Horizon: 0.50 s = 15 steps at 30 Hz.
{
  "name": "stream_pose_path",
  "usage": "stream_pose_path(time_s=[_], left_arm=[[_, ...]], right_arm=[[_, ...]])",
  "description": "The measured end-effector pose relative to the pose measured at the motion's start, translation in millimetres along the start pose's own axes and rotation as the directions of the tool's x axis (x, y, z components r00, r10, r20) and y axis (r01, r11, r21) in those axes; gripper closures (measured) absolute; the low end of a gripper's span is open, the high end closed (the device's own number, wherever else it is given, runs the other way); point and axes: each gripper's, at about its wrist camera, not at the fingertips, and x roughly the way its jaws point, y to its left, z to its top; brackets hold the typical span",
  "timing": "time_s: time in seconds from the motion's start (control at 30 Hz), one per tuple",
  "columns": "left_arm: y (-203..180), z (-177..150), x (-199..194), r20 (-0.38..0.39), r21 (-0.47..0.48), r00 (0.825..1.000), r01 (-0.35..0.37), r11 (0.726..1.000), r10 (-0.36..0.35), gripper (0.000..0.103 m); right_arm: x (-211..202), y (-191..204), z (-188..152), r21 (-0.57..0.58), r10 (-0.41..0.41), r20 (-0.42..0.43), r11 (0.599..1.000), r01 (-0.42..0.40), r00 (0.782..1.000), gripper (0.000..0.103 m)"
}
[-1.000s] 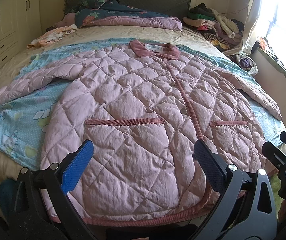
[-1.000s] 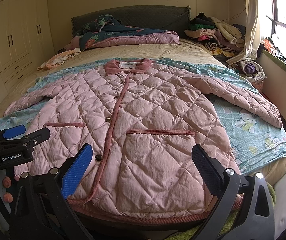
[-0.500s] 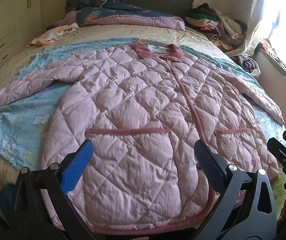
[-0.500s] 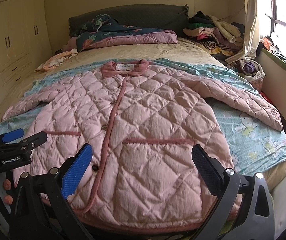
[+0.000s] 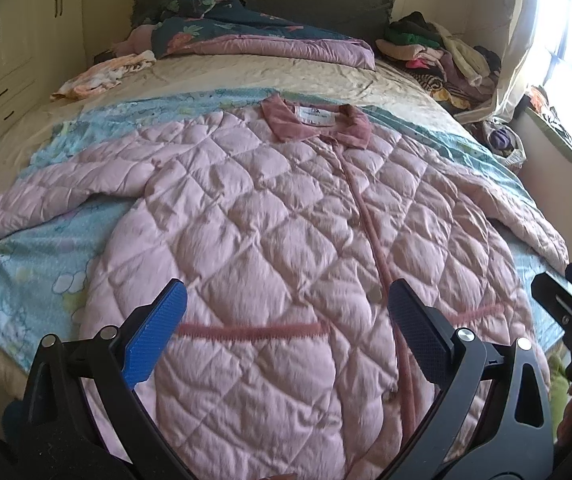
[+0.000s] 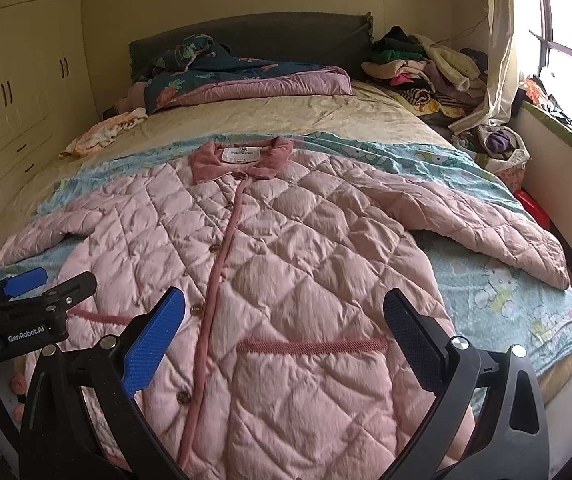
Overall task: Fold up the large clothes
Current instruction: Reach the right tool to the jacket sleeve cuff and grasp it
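Pink quilted jacket (image 5: 270, 240) lies flat, front up, on the bed (image 5: 246, 76), buttoned, sleeves spread, darker pink collar (image 6: 242, 158) at the far end. Its hem sits between and beneath both sets of jaws. Left gripper (image 5: 286, 332) and right gripper (image 6: 284, 328): jaws wide, empty.

1. The quilted jacket (image 6: 286, 280) is pale pink in a diamond-stitch pattern, with darker rose collar (image 6: 242, 160), placket and pocket trim.
2. The sheet (image 6: 498, 300) under it is light blue with cartoon prints.
3. The bedspread (image 5: 270, 76) is beige.
4. The folded duvet (image 5: 246, 36) is dark teal floral, edged mauve.
5. Each hand-held gripper (image 5: 282, 332) is black with blue pads (image 5: 154, 340).
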Motion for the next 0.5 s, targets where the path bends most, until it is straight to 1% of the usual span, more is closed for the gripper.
stream_pose_path(time_s=[0.2,0.5], left_arm=[[-1,19,12,-0.001,-0.011,1.0,-0.007,1.0,0.007,0.008],[-6,49,32,-0.005,-0.024,1.0,0.027,0.999,-0.028,0.008]], right_arm=[[16,2,18,0.0,0.002,-0.005,1.0,-0.002,1.0,0.004],[43,-7,45,0.029,0.008,-0.015,1.0,-0.008,1.0,0.004]])
